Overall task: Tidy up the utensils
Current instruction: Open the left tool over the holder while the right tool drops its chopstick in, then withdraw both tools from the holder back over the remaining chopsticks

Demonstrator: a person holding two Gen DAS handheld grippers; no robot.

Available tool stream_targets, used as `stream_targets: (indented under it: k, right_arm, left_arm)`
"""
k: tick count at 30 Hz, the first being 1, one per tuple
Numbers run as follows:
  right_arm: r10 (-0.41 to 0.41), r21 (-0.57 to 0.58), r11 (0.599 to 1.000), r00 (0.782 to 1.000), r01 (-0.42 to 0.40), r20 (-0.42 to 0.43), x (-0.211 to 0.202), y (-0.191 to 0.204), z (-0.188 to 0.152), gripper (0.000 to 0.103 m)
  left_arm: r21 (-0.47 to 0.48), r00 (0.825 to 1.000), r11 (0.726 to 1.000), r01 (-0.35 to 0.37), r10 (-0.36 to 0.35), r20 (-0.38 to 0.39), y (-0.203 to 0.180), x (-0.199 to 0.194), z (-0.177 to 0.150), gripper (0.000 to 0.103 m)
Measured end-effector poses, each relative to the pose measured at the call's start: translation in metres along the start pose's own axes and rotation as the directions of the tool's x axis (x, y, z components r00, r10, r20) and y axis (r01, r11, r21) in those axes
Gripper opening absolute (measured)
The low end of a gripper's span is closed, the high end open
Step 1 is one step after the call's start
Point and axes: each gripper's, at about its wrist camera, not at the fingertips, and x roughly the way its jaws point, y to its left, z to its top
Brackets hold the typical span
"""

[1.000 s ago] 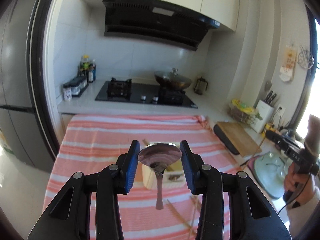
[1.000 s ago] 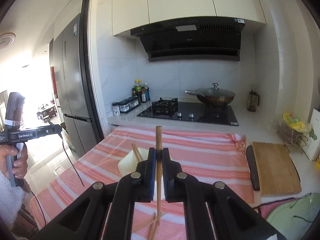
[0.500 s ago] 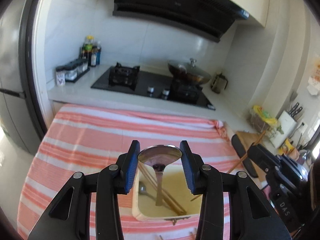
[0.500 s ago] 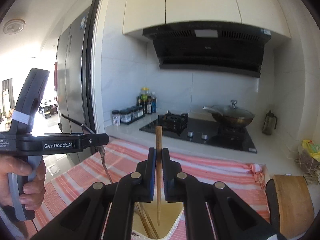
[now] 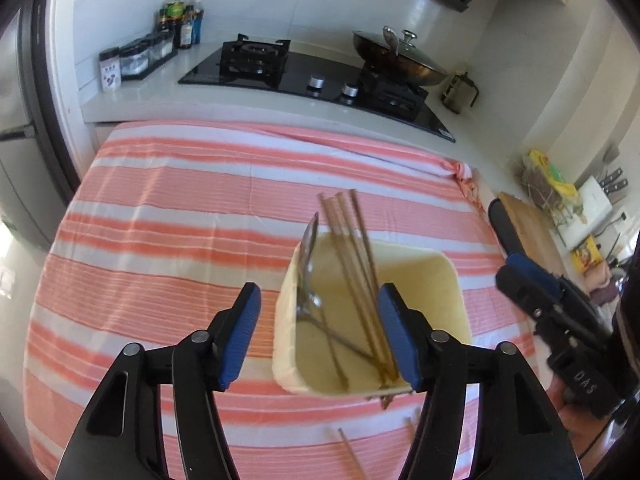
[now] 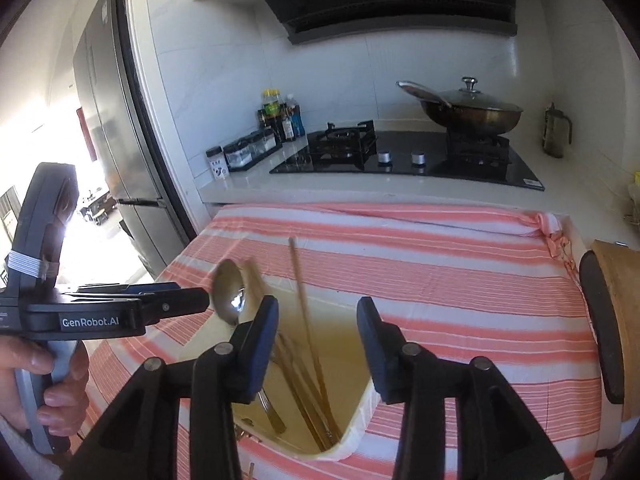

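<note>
Hovering both grippers, left (image 5: 320, 336) and right (image 6: 318, 342), spread and empty over bin (image 5: 456, 280) holding spoons (image 5: 308, 264) and chopsticks (image 5: 356, 256) leaning lengthwise; stray chopstick (image 5: 352, 454) lying nearer, below left.

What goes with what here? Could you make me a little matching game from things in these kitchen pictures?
Things:
1. spoon
2. wok
3. cutting board
4. left gripper

Descriptions:
a. sits on the stove with a glass lid
b. open, holding nothing
c. stands in the cream tub beside the chopsticks
d. lies past the right edge of the striped cloth

Pairs: 1-c, 2-a, 3-d, 4-b
</note>
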Motion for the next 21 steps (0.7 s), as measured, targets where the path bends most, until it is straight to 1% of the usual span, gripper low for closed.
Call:
stream_targets:
  k: [1,2,3,5,7,9,10,12,15,17,21]
  right_arm:
    - [-0.002,0.003,1.0,1.0,0.002,0.009,-0.009,-0.003,-0.006,0.042]
    - [-0.01,0.0,1.0,1.0,0.01,0.013,-0.021,-0.005,-0.014,0.043]
    - [-0.024,-0.009,1.0,1.0,0.024,0.013,-0.033,-0.007,-0.026,0.044]
    - [-0.061,-0.029,0.998,0.998,0.061,-0.004,-0.055,-0.009,-0.053,0.046]
    - [-0.096,-0.047,0.994,0.995,0.094,-0.039,-0.077,-0.014,-0.092,0.046]
    - [-0.155,-0.06,0.987,0.984,0.151,-0.083,-0.095,-0.02,-0.14,0.046]
    - [-0.178,-0.056,0.983,0.978,0.173,-0.105,-0.102,-0.024,-0.161,0.046]
    - [-0.22,-0.012,0.975,0.963,0.221,-0.157,-0.114,-0.033,-0.205,0.046]
    - [-0.257,0.077,0.957,0.942,0.279,-0.216,-0.129,-0.048,-0.25,0.046]
    - [-0.281,0.115,0.943,0.933,0.312,-0.224,-0.136,-0.054,-0.267,0.046]
    - [-0.271,0.18,0.933,0.936,0.313,-0.225,-0.143,-0.061,-0.281,0.046]
  left_arm:
    - [0.035,1.0,0.999,-0.012,0.012,0.0,0.0,-0.008,-0.009,0.069]
    - [0.066,1.0,0.998,-0.017,0.017,0.001,0.0,-0.017,-0.021,0.073]
    - [0.098,1.0,0.995,-0.016,0.017,-0.003,0.002,-0.024,-0.036,0.079]
    - [0.153,1.0,0.988,-0.009,0.011,-0.013,0.006,-0.034,-0.071,0.084]
    - [0.196,1.0,0.981,0.001,0.004,-0.025,0.011,-0.039,-0.114,0.085]
    - [0.212,0.999,0.977,-0.001,0.011,-0.043,0.016,-0.036,-0.158,0.085]
    - [0.21,0.999,0.978,-0.016,0.027,-0.047,0.018,-0.033,-0.178,0.085]
    - [0.182,0.998,0.983,-0.033,0.044,-0.055,0.023,-0.027,-0.208,0.085]
    - [0.131,0.997,0.99,-0.046,0.053,-0.053,0.026,-0.016,-0.231,0.085]
    - [0.118,0.997,0.991,-0.064,0.069,-0.041,0.026,-0.011,-0.237,0.085]
    - [0.124,0.995,0.987,-0.1,0.101,-0.006,0.023,-0.005,-0.24,0.085]
